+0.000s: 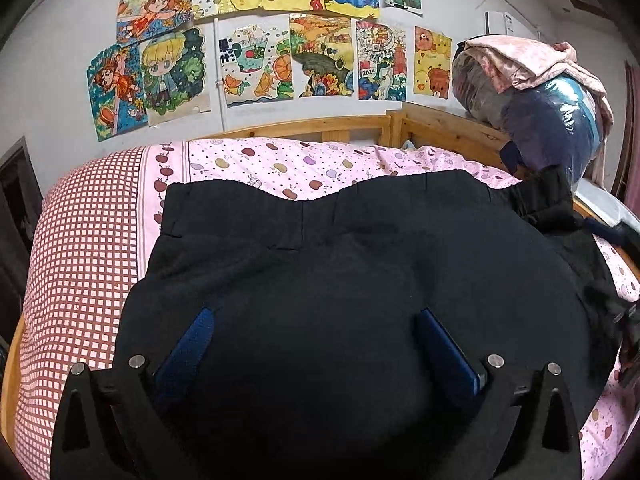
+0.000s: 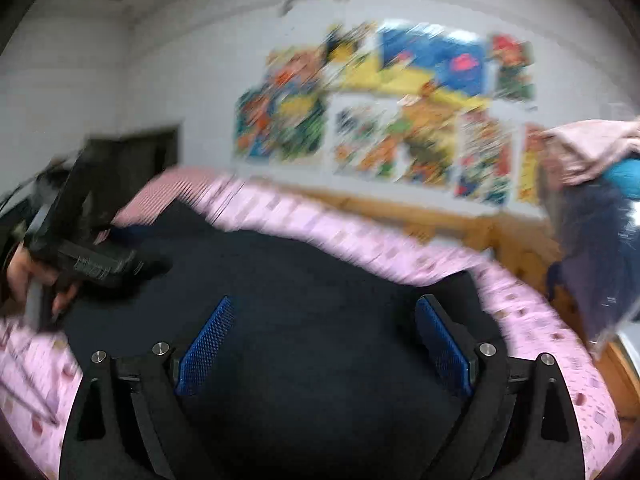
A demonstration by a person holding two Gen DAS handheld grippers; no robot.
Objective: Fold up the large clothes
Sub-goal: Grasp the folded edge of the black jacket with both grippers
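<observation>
A large black garment (image 1: 340, 264) lies spread flat on the bed, its far edge wavy against the pink sheet. My left gripper (image 1: 316, 316) is open and empty, its blue pads (image 1: 196, 340) wide apart just above the cloth. In the blurred right wrist view the same black garment (image 2: 320, 280) fills the middle. My right gripper (image 2: 324, 308) is open and empty over it, blue pads (image 2: 208, 340) wide apart. The left gripper's black body (image 2: 80, 240), held in a hand, shows at the left of that view.
The bed has a pink apple-print sheet (image 1: 280, 164) and a red checked cover (image 1: 80, 248) at the left. A wooden bed frame (image 1: 360, 126) runs along the far side. A plastic-wrapped bundle with pink cloth on top (image 1: 532, 96) stands at the right. Drawings (image 1: 260, 40) hang on the wall.
</observation>
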